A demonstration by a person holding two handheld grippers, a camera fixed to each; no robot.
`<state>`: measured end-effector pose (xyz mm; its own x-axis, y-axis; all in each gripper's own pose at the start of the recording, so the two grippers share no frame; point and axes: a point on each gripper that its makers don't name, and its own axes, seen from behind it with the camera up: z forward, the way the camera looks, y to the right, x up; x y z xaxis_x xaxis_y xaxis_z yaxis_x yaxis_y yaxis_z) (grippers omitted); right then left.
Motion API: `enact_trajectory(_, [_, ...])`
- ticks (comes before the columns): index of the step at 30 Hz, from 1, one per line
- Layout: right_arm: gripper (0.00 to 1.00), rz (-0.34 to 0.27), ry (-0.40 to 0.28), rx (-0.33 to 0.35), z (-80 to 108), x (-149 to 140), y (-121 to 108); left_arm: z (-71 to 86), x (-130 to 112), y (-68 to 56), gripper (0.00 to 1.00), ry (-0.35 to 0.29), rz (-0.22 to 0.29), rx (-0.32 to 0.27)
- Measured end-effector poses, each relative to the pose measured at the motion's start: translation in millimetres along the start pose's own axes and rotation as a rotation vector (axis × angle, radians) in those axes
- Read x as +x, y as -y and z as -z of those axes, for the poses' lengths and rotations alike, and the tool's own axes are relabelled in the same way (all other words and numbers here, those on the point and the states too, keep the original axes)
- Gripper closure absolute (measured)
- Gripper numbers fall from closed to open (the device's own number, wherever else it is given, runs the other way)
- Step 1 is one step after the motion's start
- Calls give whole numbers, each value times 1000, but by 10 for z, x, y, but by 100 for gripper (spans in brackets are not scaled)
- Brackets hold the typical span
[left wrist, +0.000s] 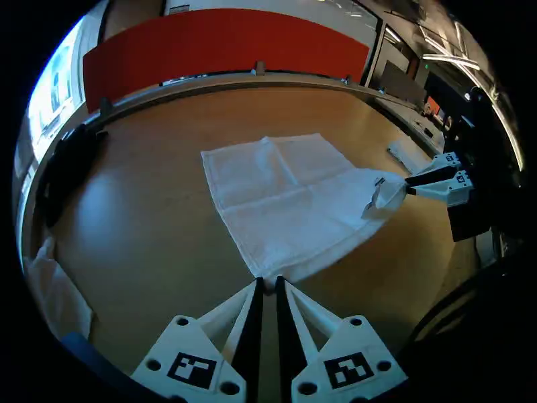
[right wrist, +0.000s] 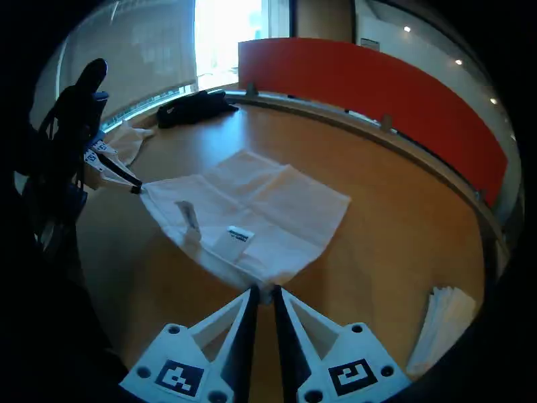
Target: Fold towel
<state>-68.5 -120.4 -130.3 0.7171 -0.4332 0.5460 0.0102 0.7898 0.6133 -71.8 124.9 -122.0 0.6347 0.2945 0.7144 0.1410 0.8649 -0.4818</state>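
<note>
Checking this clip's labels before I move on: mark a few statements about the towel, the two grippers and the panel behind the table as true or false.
1. The towel lies spread open on the wooden table. True.
2. The left gripper hangs open, clear of the towel. False: its jaws pinch a towel corner.
3. The right gripper holds another towel corner. True.
4. The panel behind the table is blue. False: it is red.
</note>
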Motion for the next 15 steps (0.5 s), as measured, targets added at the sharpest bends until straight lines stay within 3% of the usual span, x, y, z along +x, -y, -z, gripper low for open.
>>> enact_trajectory(15, [83,18,1,12,337,157,76,384,63,-177,87,-1,61,-13])
